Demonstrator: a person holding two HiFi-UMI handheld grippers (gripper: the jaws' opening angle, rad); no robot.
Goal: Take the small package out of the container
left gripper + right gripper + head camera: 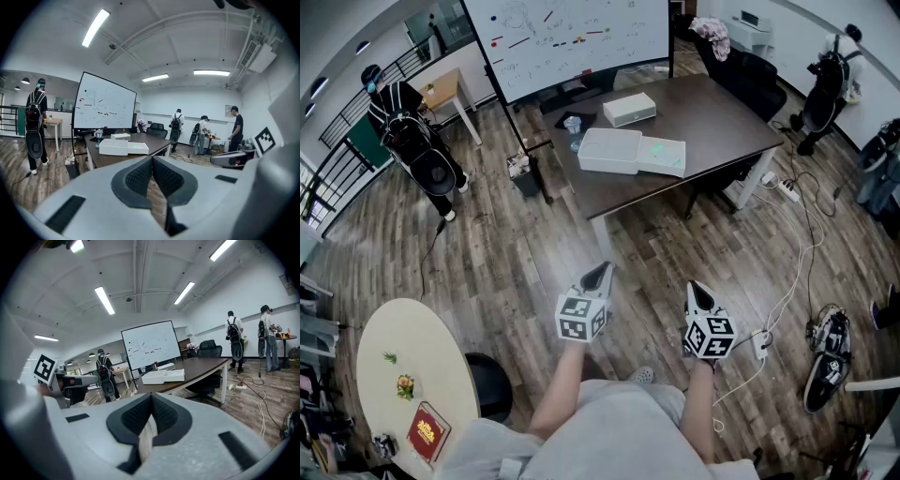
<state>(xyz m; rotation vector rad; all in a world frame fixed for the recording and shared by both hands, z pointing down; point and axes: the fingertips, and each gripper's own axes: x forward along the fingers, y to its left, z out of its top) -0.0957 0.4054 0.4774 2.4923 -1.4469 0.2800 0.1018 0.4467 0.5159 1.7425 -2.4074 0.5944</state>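
Observation:
On the dark brown table (712,117) ahead stands a white rectangular container (608,150), also seen in the left gripper view (113,146) and the right gripper view (154,377). A flat white piece with a green mark (662,157) lies against its right side. No small package shows; the container's inside is hidden. My left gripper (601,271) and right gripper (696,288) hover over the wooden floor, well short of the table. Both point toward it, jaws shut with nothing between them. The ribbed pads (140,176) meet at the left gripper's tip (151,161), as at the right gripper's tip (151,399).
A second white box (629,109) sits farther back on the table, before a whiteboard (572,37). A person with a backpack (412,141) stands at left, another (830,80) at far right. Cables and a power strip (786,189) lie right of the table. A round pale table (403,370) stands near left.

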